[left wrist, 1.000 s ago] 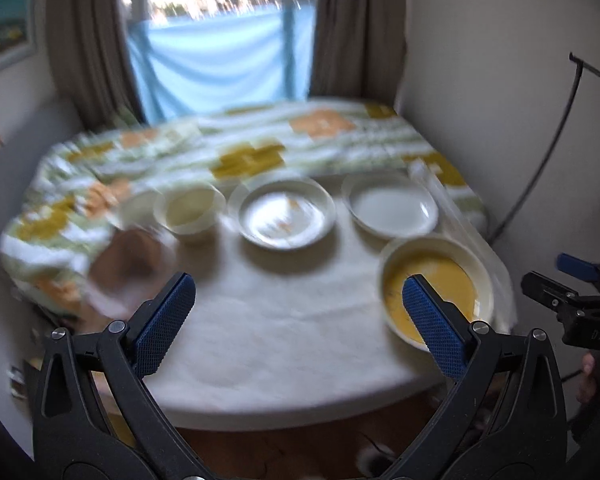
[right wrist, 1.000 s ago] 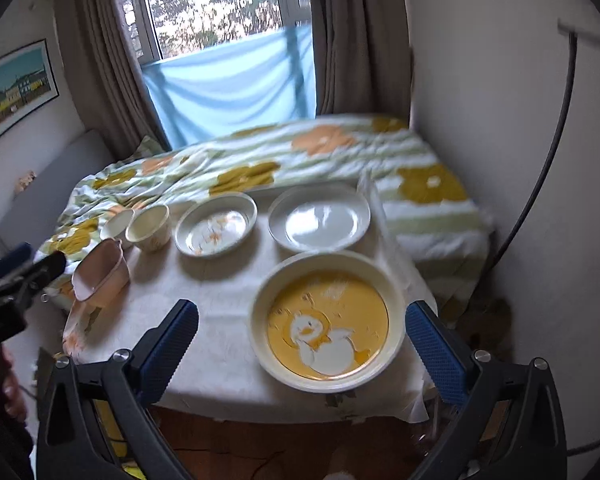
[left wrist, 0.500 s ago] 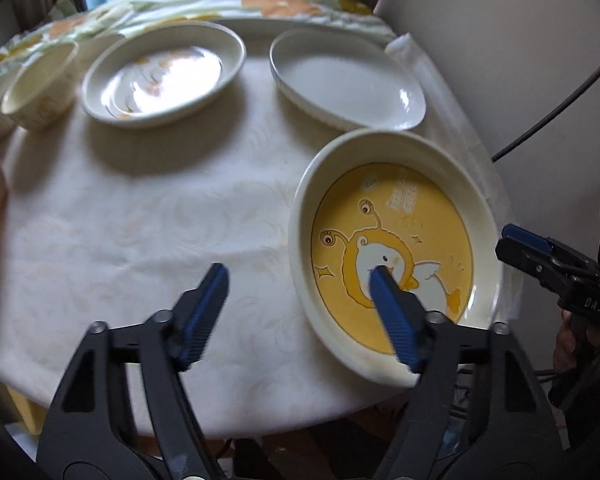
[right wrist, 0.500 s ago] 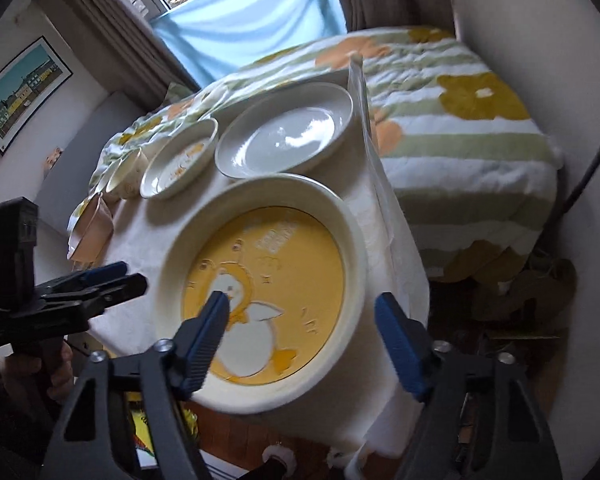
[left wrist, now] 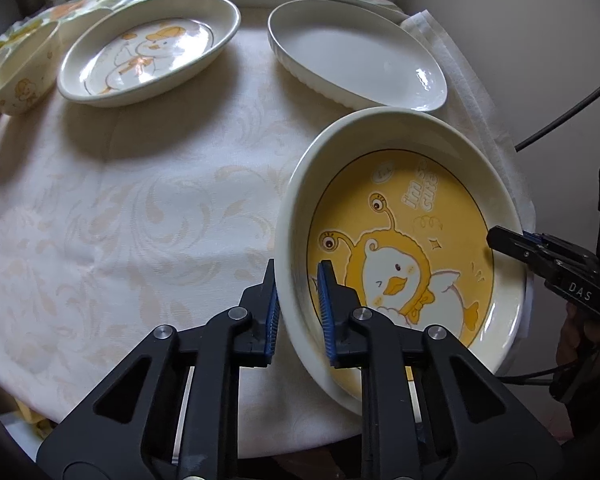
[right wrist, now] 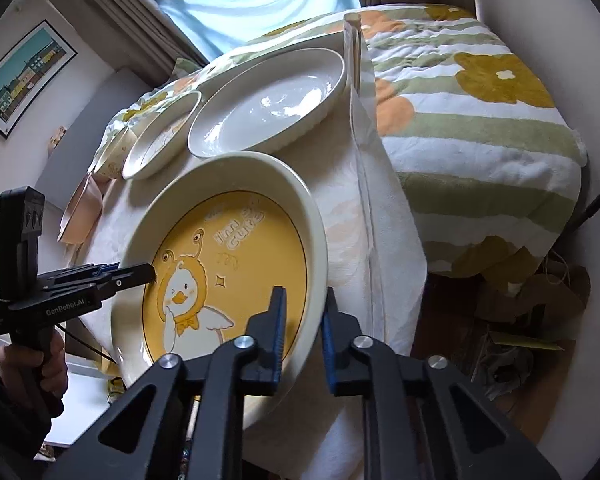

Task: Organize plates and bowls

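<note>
A big cream plate with a yellow duck picture [left wrist: 400, 240] sits at the table's near right edge. My left gripper [left wrist: 298, 280] has its jaws closing tight on the plate's left rim, one blue pad outside and one inside. My right gripper [right wrist: 305, 300] clamps the opposite rim of the same plate [right wrist: 228, 260] the same way. Each gripper also shows in the other's view: the right gripper [left wrist: 500, 240] and the left gripper [right wrist: 148, 270] both bite the rim. Behind lie a plain white plate [left wrist: 356, 64], a duck-print dish [left wrist: 148, 52] and a small bowl [left wrist: 20, 76].
The round table [left wrist: 140, 220] wears a pale patterned cloth. A flowered blanket [right wrist: 480, 120] covers the bed behind and to the right. A pink object [right wrist: 80, 208] lies at the table's far left edge. A black cable [left wrist: 560, 120] hangs by the wall on the right.
Both grippers came down from above the table to the yellow duck plate. Their jaws went from wide open to shut on its opposite rims.
</note>
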Tool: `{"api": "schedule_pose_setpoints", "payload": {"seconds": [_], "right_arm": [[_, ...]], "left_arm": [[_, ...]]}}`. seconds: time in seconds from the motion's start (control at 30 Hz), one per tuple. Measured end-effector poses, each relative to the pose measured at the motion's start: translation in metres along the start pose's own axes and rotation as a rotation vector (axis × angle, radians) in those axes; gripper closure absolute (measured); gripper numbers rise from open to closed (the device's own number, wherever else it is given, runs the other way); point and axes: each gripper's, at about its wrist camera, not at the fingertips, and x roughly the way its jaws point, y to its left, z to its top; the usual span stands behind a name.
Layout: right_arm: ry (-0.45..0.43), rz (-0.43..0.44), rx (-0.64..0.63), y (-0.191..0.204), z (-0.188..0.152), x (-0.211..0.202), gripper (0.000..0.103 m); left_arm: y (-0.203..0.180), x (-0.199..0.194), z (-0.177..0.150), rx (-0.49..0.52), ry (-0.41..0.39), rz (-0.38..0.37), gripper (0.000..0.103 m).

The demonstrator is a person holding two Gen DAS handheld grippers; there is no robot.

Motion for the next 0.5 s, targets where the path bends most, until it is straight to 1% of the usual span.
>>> {"api": "schedule_pose_setpoints", "payload": {"seconds": [0.2,0.33,0.5], "right_arm": [[0.007,0.009,-0.006,-0.001,0.001,0.0,0.089],[0.004,0.005,-0.004,-0.001,0.001,-0.001,0.088],[-0.001,0.004,-0.026,0.003,0.0,-0.007,0.088]], "left_arm": [[-0.008,0.001,0.003,0.01,-0.005,0.03,0.087],[-0.006,-0.003,0.003,-0.009,-0.01,0.011,0.087],[-0.007,-0.011,0.004,0.0,-0.031,0.014,0.087]]}}
